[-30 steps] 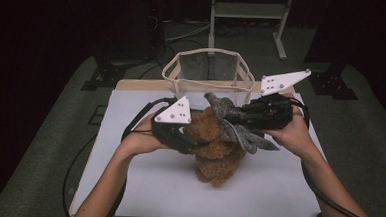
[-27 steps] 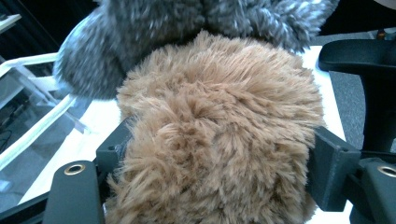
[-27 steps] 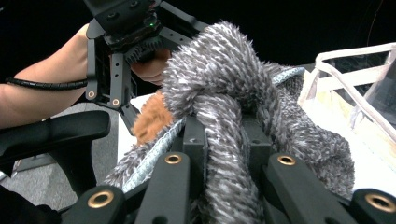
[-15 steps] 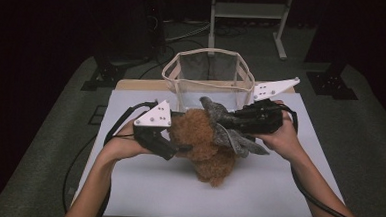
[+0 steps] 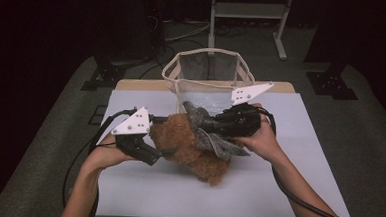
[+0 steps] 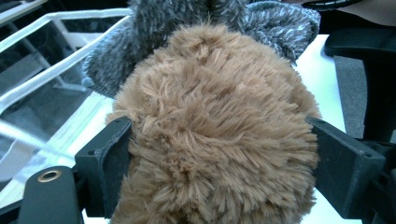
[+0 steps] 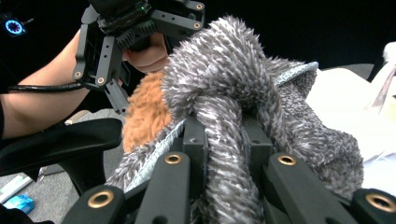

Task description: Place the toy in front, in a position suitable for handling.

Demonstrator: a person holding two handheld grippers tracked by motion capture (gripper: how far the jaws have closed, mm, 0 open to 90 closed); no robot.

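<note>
A brown plush toy [image 5: 186,145] lies in the middle of the white table [image 5: 176,193], with a grey fuzzy cloth [image 5: 219,146] draped over its right side. My left gripper [image 5: 154,149] comes in from the left. Its jaws have just been opening and stand wide, and the toy's brown fur [image 6: 219,140] fills the gap and presses on both of them. My right gripper [image 5: 202,124] reaches in from the right, shut on a fold of the grey cloth [image 7: 224,84], which bunches up between its jaws.
A white-rimmed mesh basket [image 5: 211,52] stands just behind the toy at the table's far edge; its rim [image 6: 56,70] is at the left in the left gripper view. A metal stand [image 5: 246,11] is on the floor beyond. A black chair [image 7: 60,140] is beside the table.
Both hands have sunk a little and shifted left. The left gripper moved left and nearer, and the brown toy's left end went with it. The grey cloth stays in the right gripper.
</note>
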